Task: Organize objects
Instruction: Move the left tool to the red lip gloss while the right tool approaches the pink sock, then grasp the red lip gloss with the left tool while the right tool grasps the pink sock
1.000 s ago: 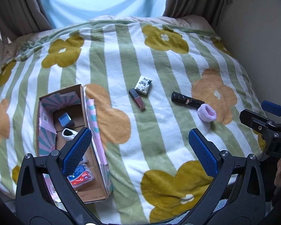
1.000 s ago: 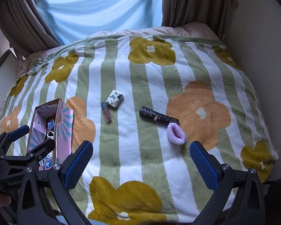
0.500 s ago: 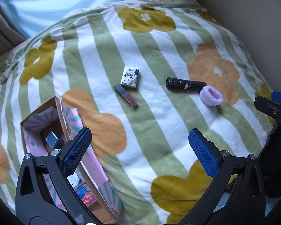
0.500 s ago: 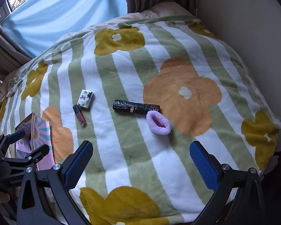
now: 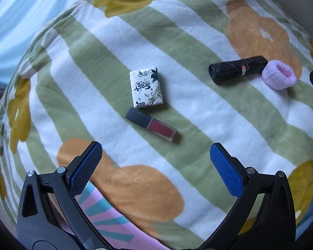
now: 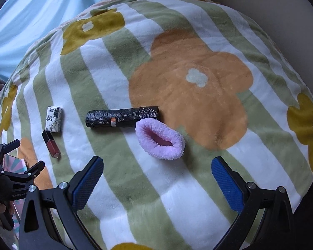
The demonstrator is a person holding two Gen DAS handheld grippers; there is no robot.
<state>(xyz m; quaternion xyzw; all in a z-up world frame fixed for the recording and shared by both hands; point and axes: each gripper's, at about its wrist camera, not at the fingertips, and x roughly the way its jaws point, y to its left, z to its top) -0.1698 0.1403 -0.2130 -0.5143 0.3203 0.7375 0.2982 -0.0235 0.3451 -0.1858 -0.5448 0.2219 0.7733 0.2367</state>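
Observation:
On the flowered striped blanket (image 5: pixel 198 108) lie a white tissue pack (image 5: pixel 146 90), a red lip gloss with a black cap (image 5: pixel 151 126), a black rolled bag (image 5: pixel 237 70) and a pink fluffy scrunchie (image 5: pixel 279 77). My left gripper (image 5: pixel 154 162) is open and empty, just short of the lip gloss. My right gripper (image 6: pixel 157 176) is open and empty, just short of the scrunchie (image 6: pixel 159 139), with the black roll (image 6: pixel 122 116) behind it. The tissue pack (image 6: pixel 54 119) and lip gloss (image 6: pixel 51 143) lie to its left.
The pink and teal flap of the cardboard box (image 5: pixel 106 214) lies under my left gripper. The left gripper (image 6: pixel 12 179) shows at the left of the right wrist view. A blue curtain (image 6: pixel 31 16) hangs behind the bed, and a beige wall (image 6: pixel 271 4) stands to the right.
Both grippers have moved forward and down toward the blanket. The lip gloss and the scrunchie now sit much closer. The box has slid almost out of view. Jaws stay open.

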